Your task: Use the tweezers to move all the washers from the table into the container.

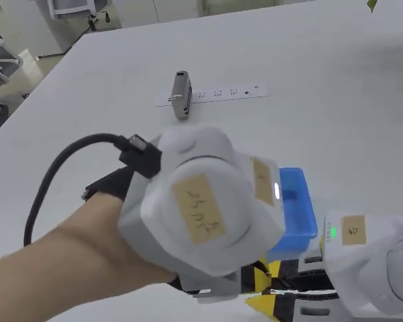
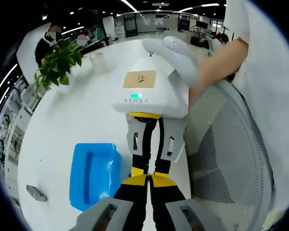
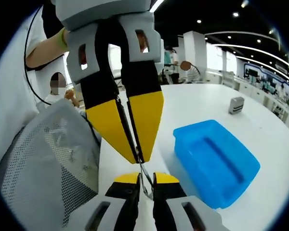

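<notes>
Right gripper view has the two claws meeting nose to nose. The left gripper (image 3: pixel 137 153) hangs in from the top, its yellow tips clenched on the thin tweezers (image 3: pixel 141 168). The lower end of the tweezers runs in between the tips of the right gripper (image 3: pixel 145 180), which stand close together and, I judge, pinch it too. Held at both ends like this, the tool looks to be changing claws or being set straight before any picking-up starts. Thin steel would twist easily in one wide claw.

The blue container (image 3: pixel 195 129) sits on the white table (image 1: pixel 322 80) just beside the meeting tips, on the far side from the person, handy for drops. What shows of its hollow is plain blue.

Head view puts the person's hand (image 1: pixel 87 248) and the bulky body of the left gripper over most of the work, with a black cable (image 1: pixel 60 168) looping off it. Farther back lie a power strip (image 1: pixel 221 94) and a grey plug block (image 1: pixel 181 94), well apart from the container. A mesh chair (image 2: pixel 226 163) stands close by the table edge, and a leafy plant (image 2: pixel 58 62) is farther off. Nothing lies between the tips and the container.
</notes>
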Motion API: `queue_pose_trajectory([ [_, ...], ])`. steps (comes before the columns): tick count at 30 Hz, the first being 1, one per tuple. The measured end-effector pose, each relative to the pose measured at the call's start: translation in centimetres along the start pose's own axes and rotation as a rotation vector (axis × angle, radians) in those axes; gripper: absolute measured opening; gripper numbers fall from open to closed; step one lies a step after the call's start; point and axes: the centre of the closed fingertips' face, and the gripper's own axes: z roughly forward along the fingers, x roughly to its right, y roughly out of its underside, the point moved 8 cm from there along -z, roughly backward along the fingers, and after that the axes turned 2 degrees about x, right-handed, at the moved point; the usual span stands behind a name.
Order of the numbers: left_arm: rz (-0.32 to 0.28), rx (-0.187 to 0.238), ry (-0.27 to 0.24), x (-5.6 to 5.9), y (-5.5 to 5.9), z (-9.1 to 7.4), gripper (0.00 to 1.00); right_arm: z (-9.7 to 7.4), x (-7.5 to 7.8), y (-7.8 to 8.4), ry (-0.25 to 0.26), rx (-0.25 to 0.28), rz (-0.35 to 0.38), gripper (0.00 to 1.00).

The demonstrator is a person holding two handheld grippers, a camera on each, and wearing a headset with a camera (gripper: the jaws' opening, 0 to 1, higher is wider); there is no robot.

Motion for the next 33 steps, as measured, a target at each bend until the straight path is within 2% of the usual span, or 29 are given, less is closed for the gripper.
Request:
queue_pose_trajectory([
  [1, 0.005, 0.031, -0.031, -0.3, 0.1, 0.1, 0.00, 0.1, 0.0, 0.1, -0.019, 0.009, 0.006, 0.04],
  [2, -0.011, 0.070, -0.062, -0.5, 0.1, 0.2, 0.00, 0.1, 0.1, 0.1, -0.012, 0.013, -0.005, 0.03],
  [3, -0.069, 0.116, -0.093, -0.7, 0.4, 0.1, 0.02, 0.0, 0.2, 0.1, -0.014, 0.011, -0.005, 0.03],
  [5, -0.168, 0.163, -0.113, -0.7, 0.9, -0.2, 0.12, 0.1, 0.1, 0.2, -0.021, 0.013, 0.003, 0.02],
  [6, -0.217, 0.206, -0.152, -0.9, 1.3, -0.6, 0.16, 0.1, 0.1, 0.2, -0.019, 0.019, -0.001, 0.02],
  [7, -0.237, 0.242, -0.185, -0.9, 1.6, -1.0, 0.21, 0.1, 0.0, 0.2, -0.022, 0.024, 0.001, 0.02],
  [8, -0.281, 0.292, -0.237, -0.8, 2.1, -1.7, 0.25, 0.1, 0.1, 0.3, -0.014, 0.033, 0.013, 0.02],
  [10, -0.379, 0.386, -0.314, -0.3, 3.3, -2.9, 0.37, 0.0, 0.3, 0.4, 0.000, 0.055, 0.066, 0.02],
  [11, -0.408, 0.401, -0.329, -0.2, 3.6, -3.1, 0.43, 0.0, 0.4, 0.4, 0.005, 0.060, 0.082, 0.02],
  [12, -0.486, 0.435, -0.364, 0.2, 4.6, -3.6, 0.49, -0.1, 0.7, 0.5, 0.016, 0.069, 0.112, 0.02],
  [14, -0.588, 0.484, -0.437, 1.1, 6.5, -4.5, 0.64, -0.2, 1.0, 0.7, 0.022, 0.096, 0.176, 0.02],
  [16, -0.677, 0.510, -0.503, 2.2, 8.2, -5.2, 0.76, -0.5, 1.3, 0.9, 0.020, 0.115, 0.241, 0.02],
  [18, -0.733, 0.538, -0.564, 3.3, 9.5, -5.8, 0.81, -0.8, 1.5, 1.0, 0.018, 0.141, 0.294, 0.02],
  [21, -0.797, 0.577, -0.645, 4.6, 10.8, -6.3, 0.85, -1.3, 1.7, 0.9, 0.019, 0.189, 0.365, 0.02],
  [25, -0.818, 0.620, -0.756, 5.5, 11.5, -6.1, 0.94, -2.3, 2.1, 0.4, 0.018, 0.272, 0.497, 0.02],
  [27, -0.832, 0.659, -0.783, 5.5, 11.6, -5.9, 0.96, -2.7, 2.2, 0.3, 0.017, 0.282, 0.507, 0.02],
  [29, -0.874, 0.726, -0.819, 5.2, 11.7, -5.8, 0.97, -3.1, 2.4, 0.1, 0.024, 0.286, 0.514, 0.03],
  [31, -0.901, 0.765, -0.848, 4.8, 11.9, -5.9, 0.97, -3.5, 2.5, -0.2, 0.030, 0.293, 0.517, 0.03],
  [33, -0.862, 0.718, -0.873, 4.7, 12.3, -6.2, 0.97, -3.9, 2.6, -0.4, 0.039, 0.298, 0.516, 0.03],
])
